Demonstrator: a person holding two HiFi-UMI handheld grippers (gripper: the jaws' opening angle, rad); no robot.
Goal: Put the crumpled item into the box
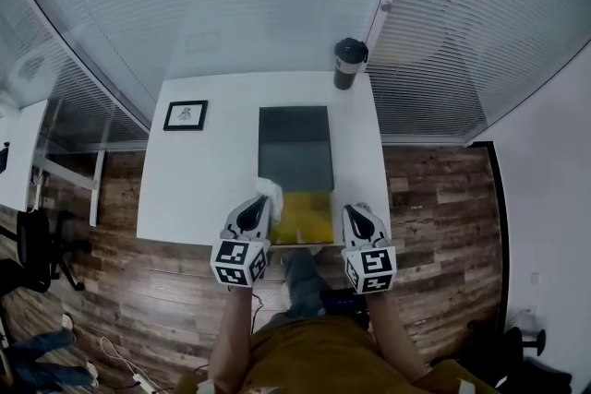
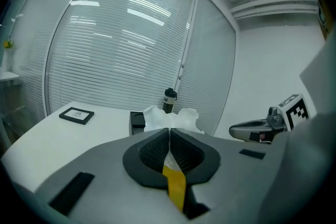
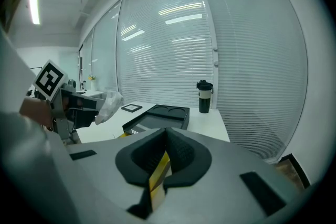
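Note:
The crumpled item (image 1: 269,190) is a wad of thin white material. My left gripper (image 1: 259,204) is shut on it just above the table's near edge, at the box's near-left corner. In the left gripper view the wad (image 2: 173,117) bulges out beyond the closed jaws of the left gripper (image 2: 169,131). The box (image 1: 295,148) is a dark, shallow, open tray lying in the middle of the table, with a yellow panel (image 1: 306,215) at its near end. My right gripper (image 1: 356,210) hovers at the near-right corner; in the right gripper view, the right gripper (image 3: 167,135) is shut with nothing held.
A black tumbler (image 1: 349,62) stands at the table's far right corner beyond the box. A small framed picture (image 1: 186,114) lies flat at the far left. The white table (image 1: 203,180) stands against slatted blinds, with wood floor around it and an office chair (image 1: 37,244) at left.

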